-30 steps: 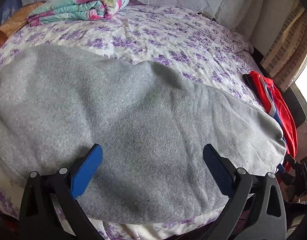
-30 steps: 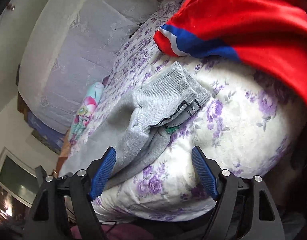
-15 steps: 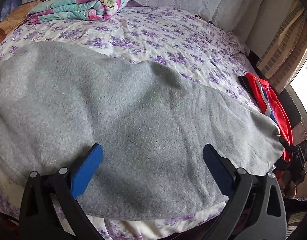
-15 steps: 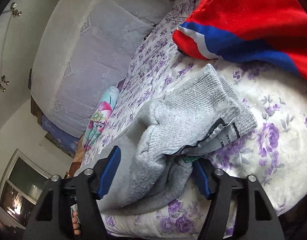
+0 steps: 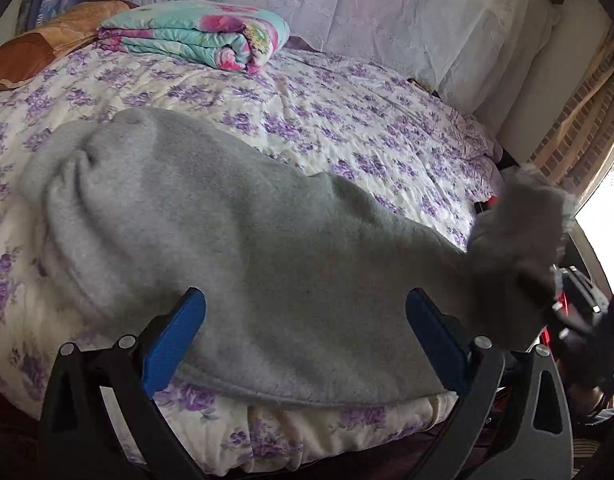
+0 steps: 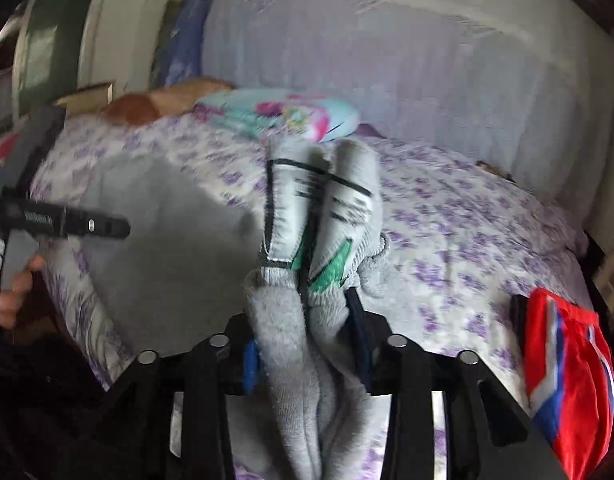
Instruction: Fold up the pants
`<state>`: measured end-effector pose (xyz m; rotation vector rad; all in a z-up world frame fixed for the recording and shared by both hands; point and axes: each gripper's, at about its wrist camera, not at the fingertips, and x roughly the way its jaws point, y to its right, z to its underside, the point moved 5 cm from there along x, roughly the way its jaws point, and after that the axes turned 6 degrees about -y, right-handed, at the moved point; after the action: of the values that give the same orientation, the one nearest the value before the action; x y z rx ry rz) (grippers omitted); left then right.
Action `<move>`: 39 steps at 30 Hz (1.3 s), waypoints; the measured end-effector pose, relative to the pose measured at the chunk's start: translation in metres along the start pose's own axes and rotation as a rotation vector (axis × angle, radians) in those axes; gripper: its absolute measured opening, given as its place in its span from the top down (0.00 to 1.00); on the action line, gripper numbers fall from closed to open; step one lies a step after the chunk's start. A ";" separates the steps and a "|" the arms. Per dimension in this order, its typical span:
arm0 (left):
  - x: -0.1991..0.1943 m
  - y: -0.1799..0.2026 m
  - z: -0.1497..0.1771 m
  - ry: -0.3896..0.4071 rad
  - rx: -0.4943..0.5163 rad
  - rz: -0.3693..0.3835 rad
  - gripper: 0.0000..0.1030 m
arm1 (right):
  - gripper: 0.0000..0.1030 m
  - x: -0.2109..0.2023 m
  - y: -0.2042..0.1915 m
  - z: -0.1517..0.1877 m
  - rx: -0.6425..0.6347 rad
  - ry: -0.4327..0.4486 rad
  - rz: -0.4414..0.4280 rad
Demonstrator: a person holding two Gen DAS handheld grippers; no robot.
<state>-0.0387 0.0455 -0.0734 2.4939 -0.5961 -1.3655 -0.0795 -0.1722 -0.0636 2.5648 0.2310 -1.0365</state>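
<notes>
Grey fleece pants (image 5: 235,248) lie spread across the flowered bedspread (image 5: 347,128). My left gripper (image 5: 303,340) is open and empty, its blue pads just above the near edge of the pants. My right gripper (image 6: 307,344) is shut on the bunched waistband end of the pants (image 6: 323,216), with white labels showing, and holds it lifted above the bed. That lifted end shows blurred at the right of the left wrist view (image 5: 519,240).
A folded teal and pink blanket (image 5: 199,34) lies at the head of the bed near a brown pillow (image 5: 47,48). A red, white and blue garment (image 6: 567,380) lies at the bed's right edge. A white headboard cover (image 5: 387,8) stands behind.
My right gripper has closed on the waistband end and lifted it, swinging round to face the headboard. The pants' right end has left the bed. My left gripper stays open.
</notes>
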 end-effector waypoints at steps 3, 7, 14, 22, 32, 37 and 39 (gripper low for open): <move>-0.008 -0.018 0.006 0.005 -0.046 -0.023 0.05 | 0.30 0.056 -0.051 0.014 -0.136 -0.126 -0.089; -0.019 -0.038 0.016 0.019 -0.084 -0.035 0.05 | 0.26 0.035 -0.059 0.018 -0.184 -0.030 -0.083; -0.016 -0.051 0.017 0.013 -0.123 -0.021 0.05 | 0.34 -0.002 -0.041 0.016 -0.134 0.073 -0.170; -0.020 -0.053 0.019 0.025 -0.141 -0.024 0.05 | 0.76 0.043 -0.028 0.000 -0.003 -0.103 -0.280; -0.021 -0.131 0.013 0.056 -0.467 0.110 0.05 | 0.36 -0.008 -0.021 0.000 0.037 0.083 -0.350; -0.003 -0.133 -0.019 0.097 -0.514 0.210 0.05 | 0.36 -0.005 -0.006 0.006 0.128 0.058 -0.384; 0.009 -0.133 -0.030 0.091 -0.509 0.172 0.05 | 0.36 -0.003 0.002 0.008 0.164 0.049 -0.379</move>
<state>0.0225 0.1601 -0.1160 2.0336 -0.3730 -1.1566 -0.0861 -0.1777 -0.0668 2.7612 0.6941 -1.1641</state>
